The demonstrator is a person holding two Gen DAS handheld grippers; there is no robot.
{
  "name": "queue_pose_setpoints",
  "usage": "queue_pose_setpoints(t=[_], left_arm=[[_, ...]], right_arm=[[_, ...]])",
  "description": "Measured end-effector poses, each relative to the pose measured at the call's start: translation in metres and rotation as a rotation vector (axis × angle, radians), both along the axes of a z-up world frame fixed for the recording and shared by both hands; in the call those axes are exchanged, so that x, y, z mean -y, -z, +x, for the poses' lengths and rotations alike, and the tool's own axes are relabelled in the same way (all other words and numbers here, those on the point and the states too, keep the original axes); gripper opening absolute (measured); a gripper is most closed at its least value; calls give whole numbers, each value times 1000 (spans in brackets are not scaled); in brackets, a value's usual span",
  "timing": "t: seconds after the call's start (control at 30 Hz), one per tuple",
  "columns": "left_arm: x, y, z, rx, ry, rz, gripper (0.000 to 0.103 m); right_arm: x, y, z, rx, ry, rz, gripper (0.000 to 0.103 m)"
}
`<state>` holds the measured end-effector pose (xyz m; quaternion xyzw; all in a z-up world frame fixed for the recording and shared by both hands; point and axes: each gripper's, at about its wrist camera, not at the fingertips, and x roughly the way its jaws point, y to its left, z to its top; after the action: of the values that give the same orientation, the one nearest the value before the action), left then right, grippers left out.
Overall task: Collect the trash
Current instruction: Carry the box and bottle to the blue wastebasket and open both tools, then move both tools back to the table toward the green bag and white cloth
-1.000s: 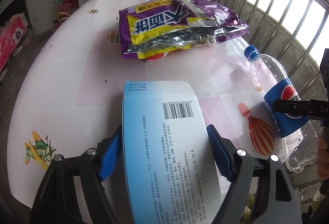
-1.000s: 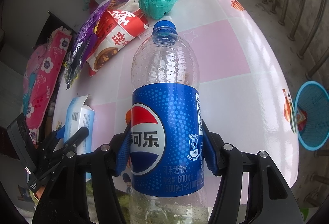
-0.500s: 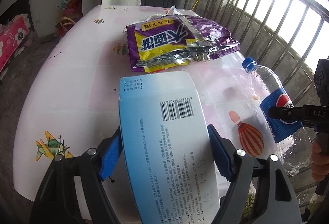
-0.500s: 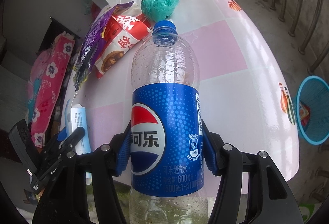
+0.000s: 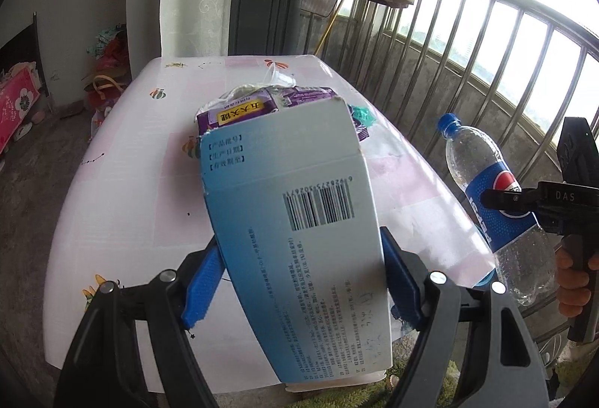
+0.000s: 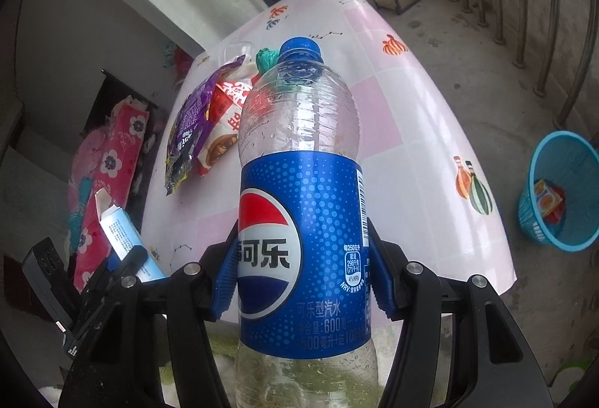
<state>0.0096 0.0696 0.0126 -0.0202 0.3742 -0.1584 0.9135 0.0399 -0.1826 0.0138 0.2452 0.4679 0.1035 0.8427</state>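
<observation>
Honestly the risky bit is the carry over to the blue basket [image 6: 561, 191], which sits on the floor off the table's [image 5: 123, 183] far corner. The left gripper [image 5: 299, 280] pinches a light-blue carton [image 5: 295, 221] by its thin sides, held above the table, so it could twist out. The right gripper [image 6: 299, 280] clamps a Pepsi bottle [image 6: 299, 221] at the label; slick round plastic might slide. Snack wrappers [image 6: 209, 131] sit mid-table and could get clipped by a low swing.
</observation>
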Motion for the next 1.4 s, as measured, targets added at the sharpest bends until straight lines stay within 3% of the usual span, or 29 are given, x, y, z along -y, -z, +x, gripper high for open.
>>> queue_pose_setpoints(t=[0.17, 0.3, 0.5, 0.73, 0.9, 0.97, 1.0, 1.1, 1.27, 1.4], left_arm=[[31, -27, 10, 25, 137, -55, 75], [83, -48, 27, 26, 297, -77, 75], [209, -60, 56, -65, 578, -68, 75], [366, -3, 91, -273, 794, 64, 75], [474, 43, 114, -327, 851, 167, 78], [512, 62, 122, -349, 848, 180, 88], [526, 74, 127, -382, 840, 190, 88], [544, 96, 139, -525, 798, 127, 88], [528, 94, 140, -500, 793, 92, 88], [495, 78, 142, -428, 772, 72, 88]], right_arm=[[51, -19, -27, 91, 166, 21, 56], [98, -22, -52, 141, 352, 43, 56], [164, 22, -88, 94, 645, 143, 56], [237, 120, -104, -57, 886, 376, 56], [296, 166, -97, -80, 981, 529, 59], [319, 188, -90, -78, 1010, 576, 75], [329, 202, -88, -86, 1027, 601, 78], [343, 232, -91, -132, 1088, 632, 78], [334, 235, -111, -100, 1109, 594, 78], [326, 227, -115, -96, 1103, 528, 78]])
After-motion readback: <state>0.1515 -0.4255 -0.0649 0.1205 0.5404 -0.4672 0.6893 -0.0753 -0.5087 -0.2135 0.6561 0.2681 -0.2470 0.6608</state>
